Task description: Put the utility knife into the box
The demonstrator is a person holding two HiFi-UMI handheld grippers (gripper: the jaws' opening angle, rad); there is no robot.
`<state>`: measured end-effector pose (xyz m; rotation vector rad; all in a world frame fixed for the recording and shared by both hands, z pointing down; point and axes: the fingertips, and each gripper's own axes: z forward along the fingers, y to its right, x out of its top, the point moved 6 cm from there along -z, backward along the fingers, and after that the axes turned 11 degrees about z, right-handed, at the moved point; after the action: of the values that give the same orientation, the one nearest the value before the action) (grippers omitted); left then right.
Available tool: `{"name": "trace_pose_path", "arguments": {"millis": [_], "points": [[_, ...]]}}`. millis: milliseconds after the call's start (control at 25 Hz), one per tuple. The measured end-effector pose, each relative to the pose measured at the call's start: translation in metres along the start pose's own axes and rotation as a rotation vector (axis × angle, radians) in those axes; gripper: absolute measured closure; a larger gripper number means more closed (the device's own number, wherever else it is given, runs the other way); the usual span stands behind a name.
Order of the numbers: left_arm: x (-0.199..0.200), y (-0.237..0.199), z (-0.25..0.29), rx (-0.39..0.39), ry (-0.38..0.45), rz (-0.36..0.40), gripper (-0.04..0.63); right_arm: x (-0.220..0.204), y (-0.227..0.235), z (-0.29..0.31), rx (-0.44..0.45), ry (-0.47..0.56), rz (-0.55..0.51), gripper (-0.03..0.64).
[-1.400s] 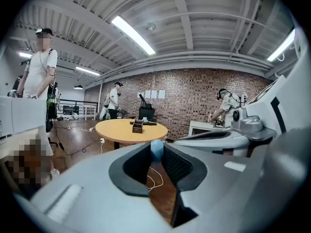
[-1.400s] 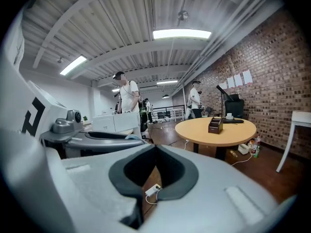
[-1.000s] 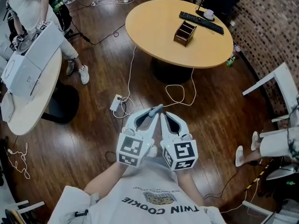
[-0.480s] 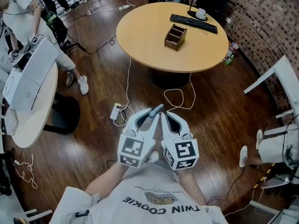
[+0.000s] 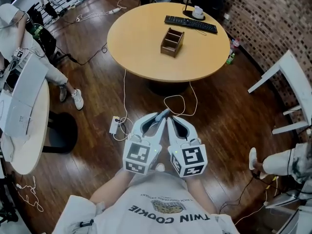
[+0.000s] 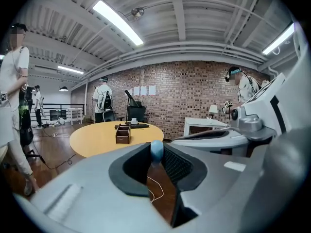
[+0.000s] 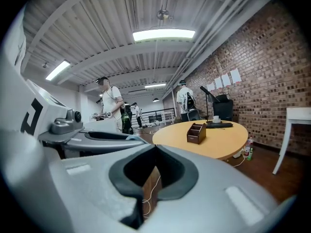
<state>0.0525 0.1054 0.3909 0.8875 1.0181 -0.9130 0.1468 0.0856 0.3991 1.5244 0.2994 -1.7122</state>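
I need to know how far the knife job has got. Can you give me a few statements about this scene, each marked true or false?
1. The left gripper pinches the utility knife between its jaws. True.
2. The wooden box stands on the floor. False: it stands on the round table.
3. A keyboard lies on the table beyond the box. True.
4. The right gripper also clamps the knife. False: its jaw tips are together with nothing between them.
5. The knife is already in the box. False: it is in the left gripper, well short of the table.
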Motion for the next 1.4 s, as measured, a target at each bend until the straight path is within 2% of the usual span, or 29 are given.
{"name": "trace_pose_path", "arguments": {"millis": [760,1080,1400], "points": [[-0.009,-0.172,0.090,-0.211,0.036,-0.031,0.522,0.045,-0.016,0.169,-0.215,-0.003,0.011,0.615],[-0.016,-0.218,0.118,-0.277,0.059,-0.012,0.522,0.053,-0.017,0.219,-0.279,0.015,0.012,0.615],[-0.016,-0.238,0.152,-0.326,0.072,0.003,0.522,0.065,-0.002,0.248,-0.325,0.034,0.003,0.615]]}}
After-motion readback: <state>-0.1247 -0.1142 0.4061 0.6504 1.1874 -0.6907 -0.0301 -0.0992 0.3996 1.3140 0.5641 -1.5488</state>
